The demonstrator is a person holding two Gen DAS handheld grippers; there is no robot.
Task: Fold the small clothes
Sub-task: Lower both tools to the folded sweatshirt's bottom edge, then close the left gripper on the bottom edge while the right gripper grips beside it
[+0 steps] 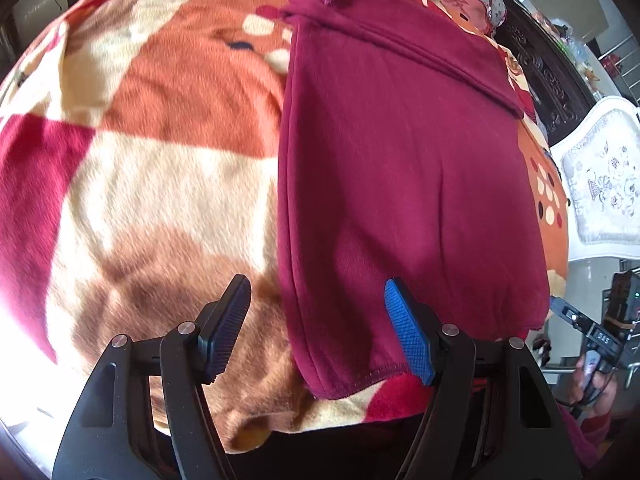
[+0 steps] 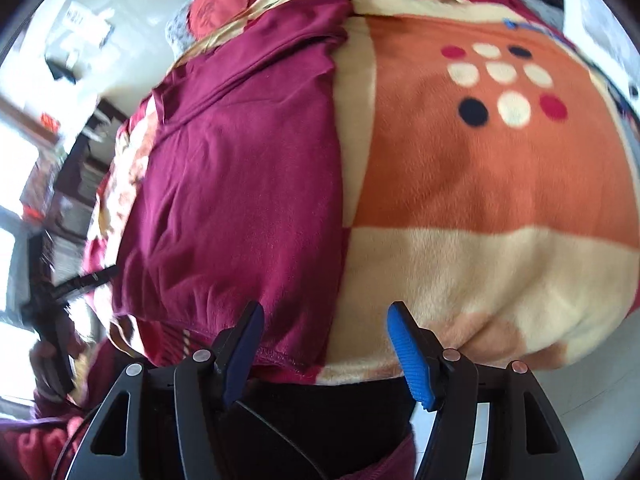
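A maroon garment (image 1: 400, 160), folded lengthwise into a long strip, lies flat on an orange, cream and red blanket (image 1: 160, 168). My left gripper (image 1: 317, 294) is open just above the garment's near hem. That hem's left corner lies below the gap, and the pads do not press on it. In the right wrist view the garment (image 2: 240, 180) is on the left. My right gripper (image 2: 326, 314) is over its near right corner and the blanket (image 2: 480, 200), jaws apart and still opening, with nothing gripped. The person's other hand (image 2: 52, 352) shows at the left edge.
The blanket's near edge drops off just below both grippers. A red embroidered pillow (image 2: 216, 8) lies at the far end. A white ornate chair back (image 1: 600, 184) and dark carved furniture (image 1: 548, 76) stand to the right of the bed. Pale floor (image 2: 560, 384) shows at lower right.
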